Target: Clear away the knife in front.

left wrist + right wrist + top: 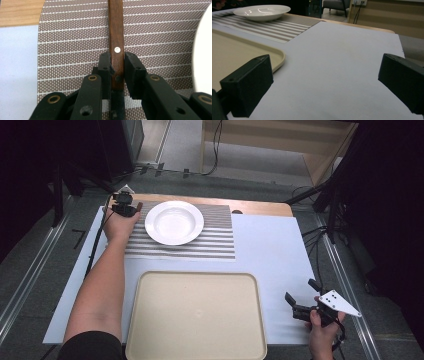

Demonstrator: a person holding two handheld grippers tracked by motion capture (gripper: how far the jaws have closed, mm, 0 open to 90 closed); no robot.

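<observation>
Left gripper (117, 65) clamped on wooden handle (116, 32) atop striped placemat (75, 50), white plate (174, 222) just beside, right gripper (325, 85) gaped wide over bare table (342, 62), tray (195, 315) near.

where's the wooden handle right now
The wooden handle lies on the striped placemat at the table's far left, just left of the white plate, with the left gripper fingers on either side of it.
</observation>
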